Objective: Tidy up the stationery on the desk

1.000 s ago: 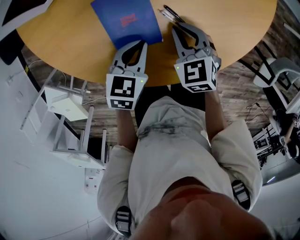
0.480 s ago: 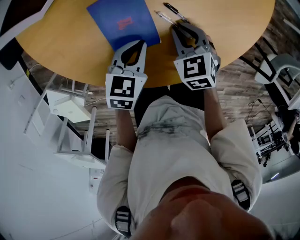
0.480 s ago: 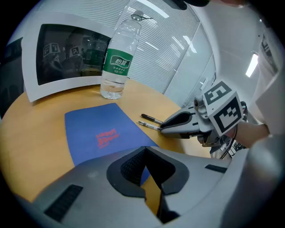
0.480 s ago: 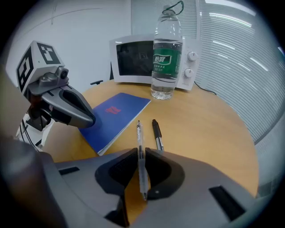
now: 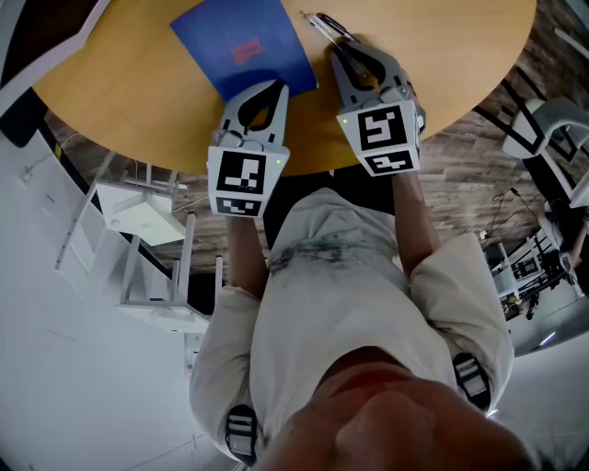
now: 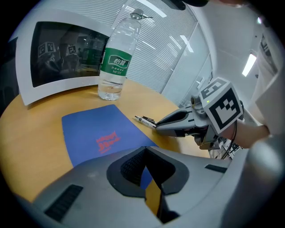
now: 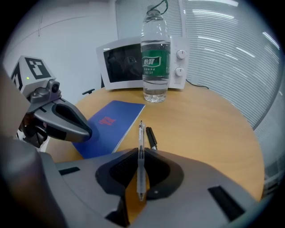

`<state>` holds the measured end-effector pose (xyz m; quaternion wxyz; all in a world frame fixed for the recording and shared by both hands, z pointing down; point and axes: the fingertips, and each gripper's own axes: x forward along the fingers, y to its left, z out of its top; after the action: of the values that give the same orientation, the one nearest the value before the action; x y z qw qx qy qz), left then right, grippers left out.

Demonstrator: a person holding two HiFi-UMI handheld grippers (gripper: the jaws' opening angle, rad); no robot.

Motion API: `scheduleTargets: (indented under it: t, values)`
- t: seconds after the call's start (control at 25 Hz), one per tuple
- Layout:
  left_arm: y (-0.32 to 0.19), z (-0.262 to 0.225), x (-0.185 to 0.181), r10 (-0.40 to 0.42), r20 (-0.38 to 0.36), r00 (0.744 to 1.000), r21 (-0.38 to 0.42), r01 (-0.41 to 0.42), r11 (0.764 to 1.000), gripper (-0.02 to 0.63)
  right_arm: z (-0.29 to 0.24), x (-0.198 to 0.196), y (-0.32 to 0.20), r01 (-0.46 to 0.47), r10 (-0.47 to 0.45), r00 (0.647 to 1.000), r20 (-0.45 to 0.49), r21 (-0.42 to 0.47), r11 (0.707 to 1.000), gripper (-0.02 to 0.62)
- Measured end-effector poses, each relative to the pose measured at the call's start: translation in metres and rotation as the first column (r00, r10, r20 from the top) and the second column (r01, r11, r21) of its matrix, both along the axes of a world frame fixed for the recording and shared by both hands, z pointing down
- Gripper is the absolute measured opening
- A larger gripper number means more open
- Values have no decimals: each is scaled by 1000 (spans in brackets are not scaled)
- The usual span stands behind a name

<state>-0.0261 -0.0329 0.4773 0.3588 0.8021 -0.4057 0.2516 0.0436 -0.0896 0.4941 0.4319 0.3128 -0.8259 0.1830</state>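
Observation:
A blue notebook point(image 5: 241, 44) lies flat on the round wooden desk point(image 5: 129, 83). My left gripper point(image 5: 278, 86) hovers at the notebook's near edge, jaws shut with nothing between them; in the left gripper view the notebook point(image 6: 95, 136) stretches ahead of the tips point(image 6: 144, 149). My right gripper point(image 7: 139, 153) is shut on a clear pen point(image 7: 140, 133), which pokes forward past the tips. A black pen point(image 7: 151, 137) rests on the desk just right of it. In the head view the right gripper point(image 5: 333, 48) is beside the notebook's right edge, with the pens point(image 5: 322, 23) at its tips.
A water bottle point(image 7: 156, 58) with a green label stands behind the notebook, in front of a white microwave point(image 7: 129, 60). The desk's curved edge runs right under both grippers. Below it, a white shelf unit point(image 5: 138, 221) stands on the floor at left and a chair point(image 5: 552, 129) at right.
My right gripper has shifted a little left and farther over the desk, toward the pens. The left gripper has stayed at the notebook's near edge.

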Motion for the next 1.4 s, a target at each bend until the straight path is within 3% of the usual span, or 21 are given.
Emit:
scheduleTargets:
  t: [0.52,1.08,1.4]
  values:
    - [-8,-2,-13,17,-10,1000,5,-17,1000,8,4,-24,-14,-148,151,987,55,-51,988,98]
    - [-13,-6,-13,4,-18,1000,20,-4,1000,8,4,-37,-22,-200,207,974,94,-77,977,100]
    - [-9,-8,-12,5,-16,1000,25,-5,1000,8,-4,-44,-13,-174,185,974,131,-92,980,124]
